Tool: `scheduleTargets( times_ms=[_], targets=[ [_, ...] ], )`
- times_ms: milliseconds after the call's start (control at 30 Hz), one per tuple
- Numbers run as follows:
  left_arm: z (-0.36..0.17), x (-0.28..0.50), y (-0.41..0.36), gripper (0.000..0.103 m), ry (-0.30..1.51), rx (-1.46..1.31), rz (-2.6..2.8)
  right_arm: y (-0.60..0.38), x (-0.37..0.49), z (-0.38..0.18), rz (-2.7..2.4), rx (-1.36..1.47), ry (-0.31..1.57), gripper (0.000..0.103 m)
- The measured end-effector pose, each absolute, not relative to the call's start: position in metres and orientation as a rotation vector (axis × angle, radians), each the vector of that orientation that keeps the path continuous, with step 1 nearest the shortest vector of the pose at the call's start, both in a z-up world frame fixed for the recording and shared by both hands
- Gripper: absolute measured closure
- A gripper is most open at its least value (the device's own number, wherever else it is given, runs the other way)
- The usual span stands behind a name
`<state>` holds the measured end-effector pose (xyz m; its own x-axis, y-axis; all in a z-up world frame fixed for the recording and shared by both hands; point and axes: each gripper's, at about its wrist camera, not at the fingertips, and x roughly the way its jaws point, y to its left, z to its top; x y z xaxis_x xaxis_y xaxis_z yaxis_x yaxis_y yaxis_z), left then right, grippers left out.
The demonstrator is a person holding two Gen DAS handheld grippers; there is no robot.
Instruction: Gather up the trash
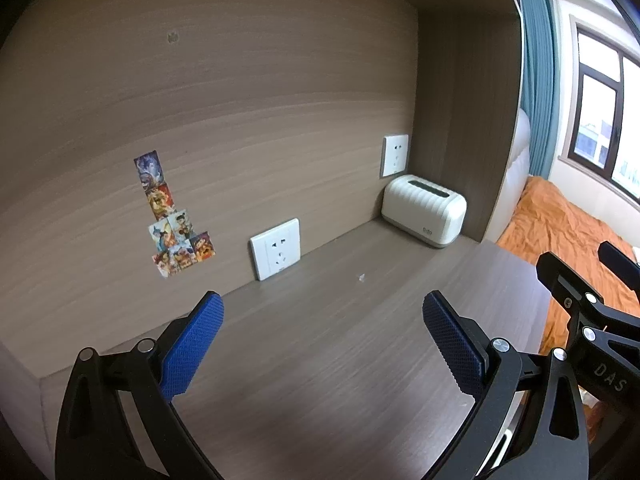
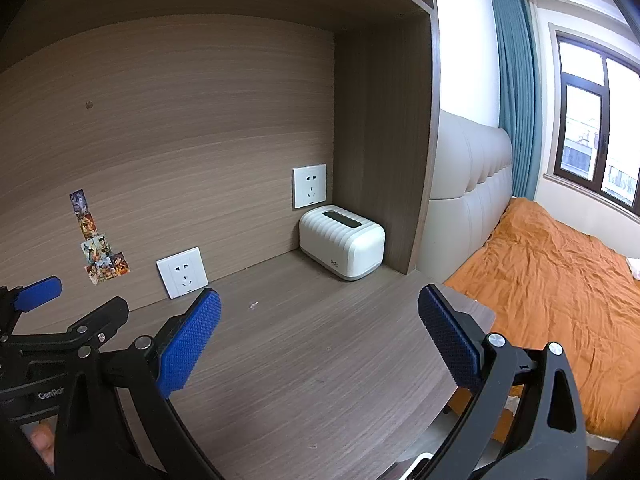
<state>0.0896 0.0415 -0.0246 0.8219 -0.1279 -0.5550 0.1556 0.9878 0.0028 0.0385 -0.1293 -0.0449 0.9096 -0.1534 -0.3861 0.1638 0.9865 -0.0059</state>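
Trash: one tiny white scrap [image 1: 361, 277], lying on the wooden desk [image 1: 320, 360] toward the far side, between the wall socket [image 1: 276, 249] at left and the cream tissue box [image 1: 424, 210] at far right. Left gripper [image 1: 322, 340] and right gripper [image 2: 319, 334]: fingers spread wide, holding nothing, both near-side of the scrap. Scrap likely feather-light, flimsy, hard to pinch; take it by its raised edge.

Counter [image 2: 304, 360] lying open ahead of the white tissue box [image 2: 342, 242], which is sitting in the back right corner against the side panel [image 2: 384, 140]. Left of the box, wall sockets [image 2: 182, 272] lining the back panel. A tiny scrap [image 2: 253, 305] lying well left of and nearer than the box.
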Motion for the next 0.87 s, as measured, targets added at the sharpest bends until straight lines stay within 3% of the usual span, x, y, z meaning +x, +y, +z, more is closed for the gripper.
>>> scheduleTargets(
  times_ms=[867],
  targets=[
    [-0.033, 0.101, 0.038, 0.005, 0.596, 0.039, -0.13, -0.135, 0.045, -0.052, -0.15, 0.034, 0.421, 0.005]
  ],
)
